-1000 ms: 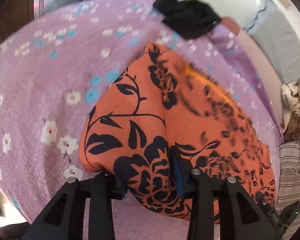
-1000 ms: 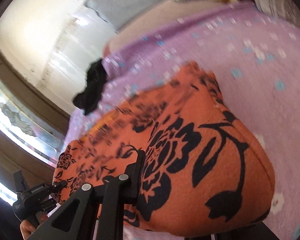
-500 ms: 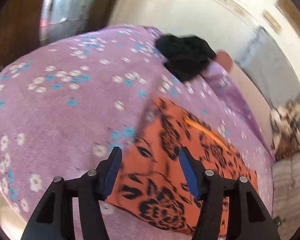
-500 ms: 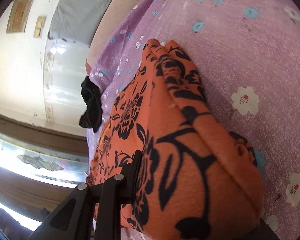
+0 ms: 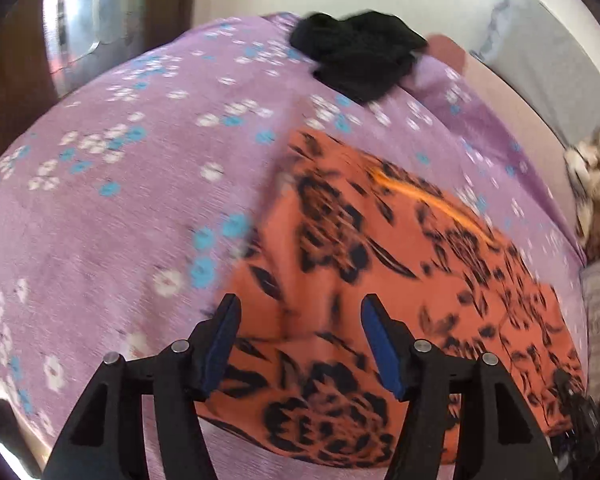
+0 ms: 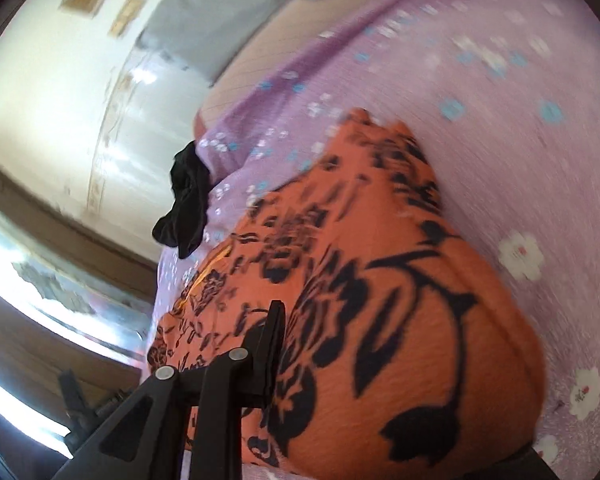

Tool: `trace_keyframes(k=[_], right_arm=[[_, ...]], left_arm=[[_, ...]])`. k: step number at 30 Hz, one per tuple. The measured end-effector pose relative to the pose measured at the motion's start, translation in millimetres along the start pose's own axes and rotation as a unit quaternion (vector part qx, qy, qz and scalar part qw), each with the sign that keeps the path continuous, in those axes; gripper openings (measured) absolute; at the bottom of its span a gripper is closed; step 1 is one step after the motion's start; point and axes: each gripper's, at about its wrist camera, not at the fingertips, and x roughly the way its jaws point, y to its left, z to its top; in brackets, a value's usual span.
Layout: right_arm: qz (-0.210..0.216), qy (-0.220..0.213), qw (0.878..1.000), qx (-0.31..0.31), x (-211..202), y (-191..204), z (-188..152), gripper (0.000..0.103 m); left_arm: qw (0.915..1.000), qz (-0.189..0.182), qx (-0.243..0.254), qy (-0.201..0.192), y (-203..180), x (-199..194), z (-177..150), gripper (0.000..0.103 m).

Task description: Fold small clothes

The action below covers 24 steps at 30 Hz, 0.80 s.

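We have just let go with our left gripper (image 5: 300, 344). A second ago its blue pads were pinched on the near edge of the orange flowered garment (image 5: 380, 280); now the jaws stand wide apart above that edge with nothing pressed between them, and the cloth lies flat beneath. The figures have levelled, so the opening looks finished.

Our right gripper (image 6: 340, 380) has not changed its hold: it stays narrow, its one visible finger (image 6: 270, 344) pressed against a bulging fold of the same garment, the other finger hidden behind the cloth. We judge that it still grips that fold.

The garment rests on the purple flowered bedsheet (image 5: 120, 200), lying across the middle of the bed. A dark bundle of cloth (image 5: 360, 56) sits apart from it at the far edge of the sheet, beside the wall.

The release suggests that one fold has been laid down on the left side. The right side stays bunched and lifted, so we think the fold is only half settled: that hand must lay its part flat and let go before the next fold.
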Motion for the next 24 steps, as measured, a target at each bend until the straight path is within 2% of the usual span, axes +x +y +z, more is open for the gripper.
trace_keyframes(k=[5, 8, 14, 17, 20, 23, 24], right_arm=[[0.01, -0.01, 0.996, -0.083, 10.0, 79.1, 0.1, 0.025], [0.031, 0.001, 0.993, -0.112, 31.4, 125.0, -9.8, 0.025], [0.07, 0.052, 0.983, -0.161, 79.0, 191.0, -55.1, 0.025], [0.097, 0.117, 0.973, -0.173, 110.8, 211.1, -88.8, 0.025], [0.079, 0.16, 0.966, -0.189, 138.9, 213.7, -119.3, 0.033], [0.104, 0.137, 0.965, -0.196, 132.9, 206.1, -127.0, 0.042], [0.124, 0.141, 0.962, -0.2, 127.6, 203.7, -128.4, 0.057]], left_arm=[[0.9927, 0.012, -0.12, 0.007, 59.7, 1.0, 22.6, 0.063], [0.987, 0.024, -0.159, 0.006, 80.6, 3.2, 27.7, 0.063], [0.9848, 0.059, -0.163, 0.007, 100.1, 0.6, 32.9, 0.063], [0.9836, 0.07, -0.166, -0.008, 113.7, -5.5, 38.1, 0.063], [0.9822, 0.08, -0.168, -0.022, 122.0, -15.2, 40.7, 0.063], [0.9836, 0.067, -0.164, -0.032, 125.8, -19.8, 42.5, 0.063], [0.9845, 0.06, -0.161, -0.035, 125.5, -21.0, 43.1, 0.063]])
